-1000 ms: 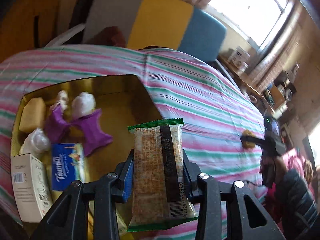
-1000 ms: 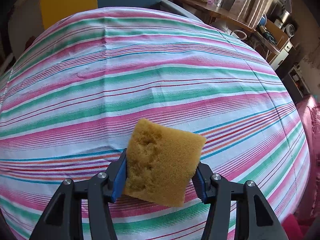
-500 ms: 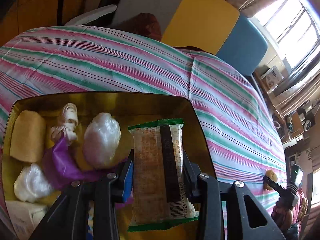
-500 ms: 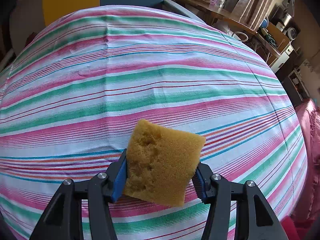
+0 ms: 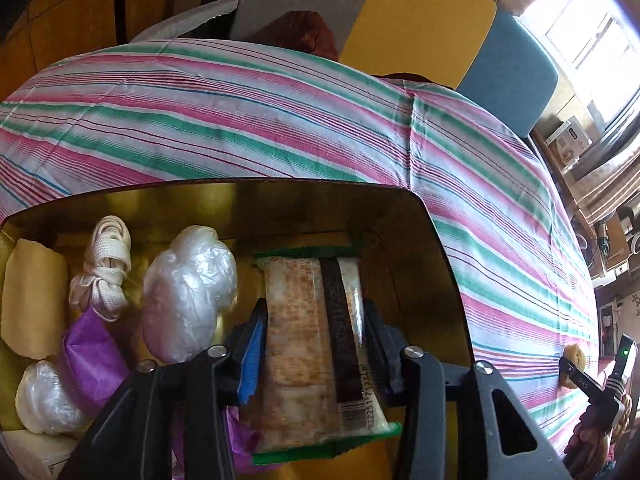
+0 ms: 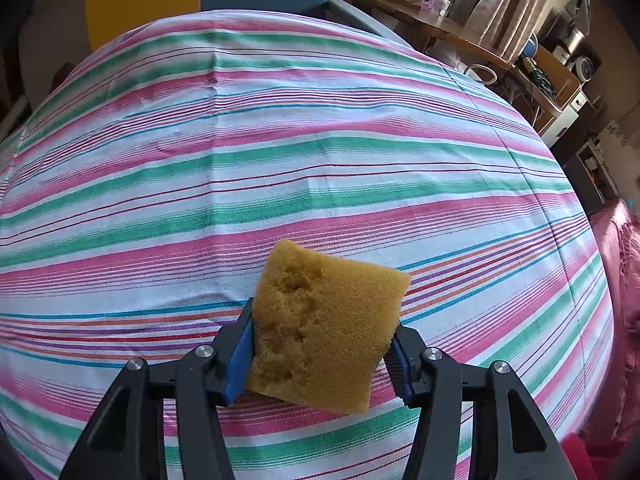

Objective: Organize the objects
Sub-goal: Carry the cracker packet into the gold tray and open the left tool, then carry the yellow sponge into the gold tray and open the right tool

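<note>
A green-edged cracker packet [image 5: 304,340] stands on end inside the gold tin [image 5: 440,240], at its right side. My left gripper [image 5: 315,314] straddles the packet; its jaws are opening and the pads look just clear of the wrapper. A worn yellow sponge [image 6: 332,312] is clamped in my right gripper [image 6: 322,334], shut on it and held above the striped tablecloth [image 6: 280,140]. From the left wrist view, the right gripper [image 5: 576,372] with the sponge [image 5: 575,354] appears far off at the table's right edge.
In the tin lie a knotted white cord [image 5: 106,268], a clear plastic wad [image 5: 188,300], a purple bag [image 5: 88,352], a pale yellow block [image 5: 32,300] and a white box [image 5: 36,452]. Yellow [image 5: 416,20] and blue [image 5: 508,64] chairs stand behind the table.
My left gripper has carried the packet from over the tablecloth down into the tin, and its jaws have widened. The right gripper and sponge have stayed still.
</note>
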